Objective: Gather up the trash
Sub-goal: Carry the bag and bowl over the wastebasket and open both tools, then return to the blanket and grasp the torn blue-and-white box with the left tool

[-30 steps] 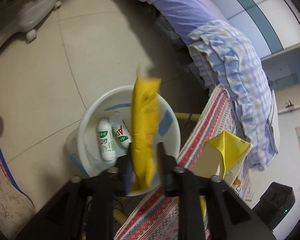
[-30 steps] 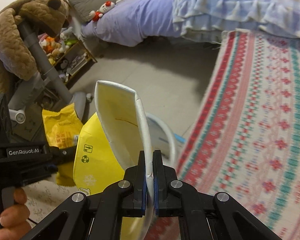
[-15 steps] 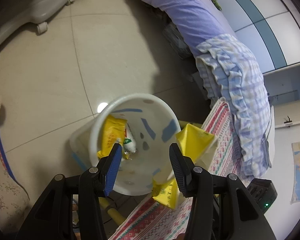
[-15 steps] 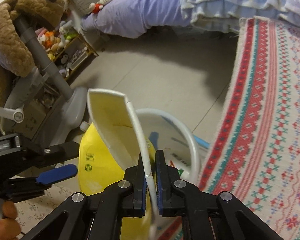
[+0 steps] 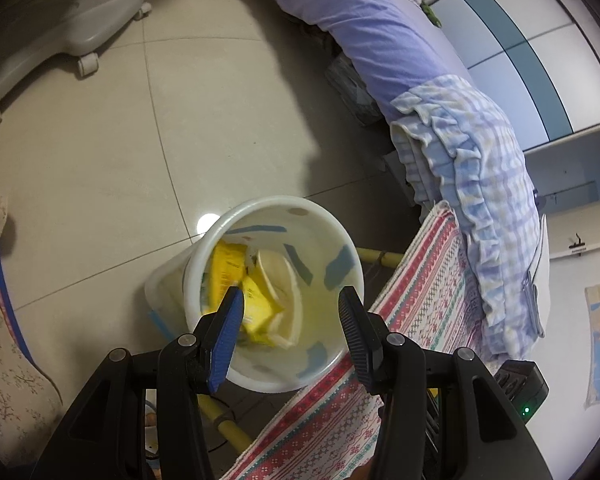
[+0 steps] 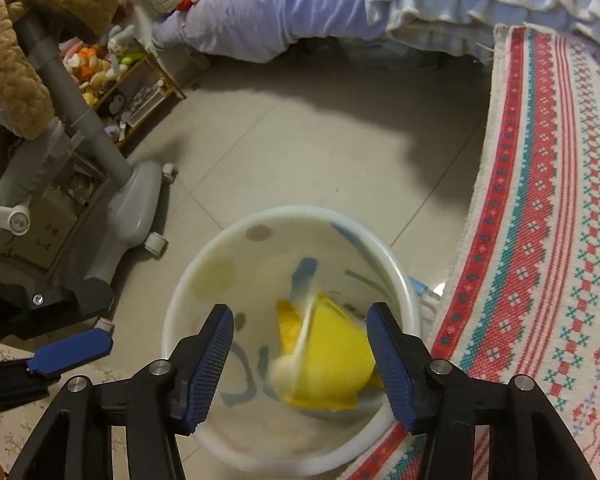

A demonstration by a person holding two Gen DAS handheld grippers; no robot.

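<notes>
A white plastic bin [image 5: 260, 208] stands on the tiled floor beside a striped cloth; it also shows in the right wrist view [image 6: 204, 264]. Inside it lie a yellow snack bag [image 5: 224, 268] and a yellow and white paper carton [image 5: 276, 280]. In the right wrist view the carton [image 6: 328, 360] is blurred, inside the bin. My left gripper [image 5: 290, 328] is open and empty above the bin's near rim. My right gripper [image 6: 304, 360] is open and empty above the bin. The left gripper's blue fingertip [image 6: 72, 350] shows at the left of the right wrist view.
A red, green and white striped cloth [image 6: 540, 240] covers a surface right of the bin. A bed with purple bedding [image 5: 380, 48] lies beyond. A grey wheeled chair base [image 6: 132, 208] with a brown plush bear [image 6: 28, 40] stands left. A toy shelf [image 6: 116, 76] is at the back.
My left gripper opened and dropped the yellow snack bag into the bin. My right gripper then opened and the yellow carton fell into the bin.
</notes>
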